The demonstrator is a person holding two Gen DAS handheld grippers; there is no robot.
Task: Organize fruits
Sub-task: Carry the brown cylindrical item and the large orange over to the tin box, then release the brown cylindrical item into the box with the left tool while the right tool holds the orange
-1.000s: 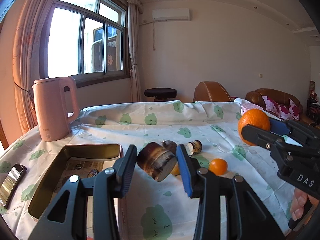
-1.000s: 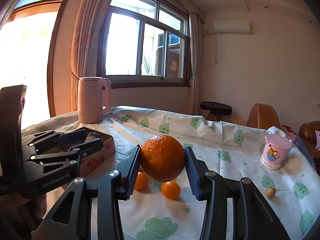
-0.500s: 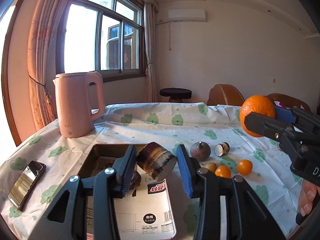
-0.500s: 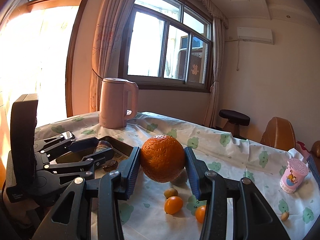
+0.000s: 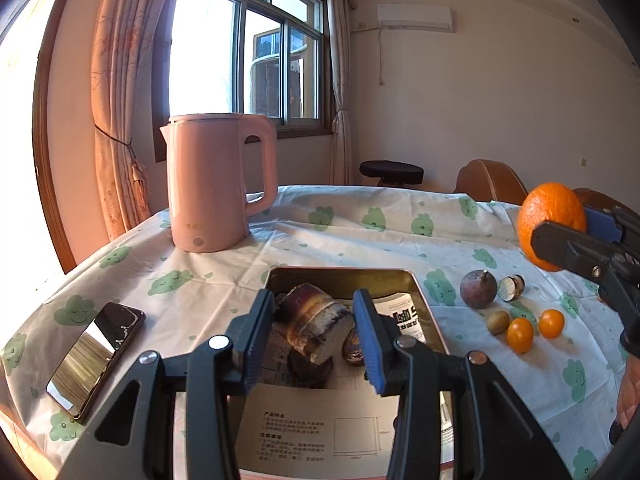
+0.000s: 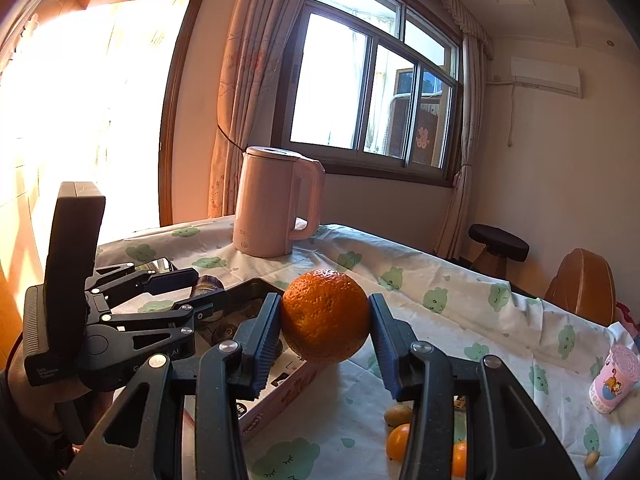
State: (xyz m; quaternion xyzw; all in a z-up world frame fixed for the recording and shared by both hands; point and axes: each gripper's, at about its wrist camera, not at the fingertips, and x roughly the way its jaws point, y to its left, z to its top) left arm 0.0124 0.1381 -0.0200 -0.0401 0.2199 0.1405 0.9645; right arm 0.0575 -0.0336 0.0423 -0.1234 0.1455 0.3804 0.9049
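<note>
My left gripper (image 5: 316,332) is shut on a brown cut piece of sugarcane (image 5: 316,324) and holds it over the metal tin box (image 5: 340,276), which holds other dark pieces on printed paper. My right gripper (image 6: 325,330) is shut on a large orange (image 6: 325,316) and holds it in the air above the box's right edge; it also shows in the left wrist view (image 5: 552,224). On the cloth right of the box lie a purple passion fruit (image 5: 478,290), a cut cane stub (image 5: 510,287), a brownish small fruit (image 5: 498,322) and two small oranges (image 5: 520,334).
A pink kettle (image 5: 212,184) stands behind the box. A phone (image 5: 96,356) lies on the table at the left. A pink cup (image 6: 612,376) stands at the far right. The table (image 5: 360,224) has a cloud-print cloth; a stool and sofa stand beyond.
Both grippers have moved left toward the box. The left one now holds the cane piece over the box interior; the right one has carried the orange to the box's edge.
</note>
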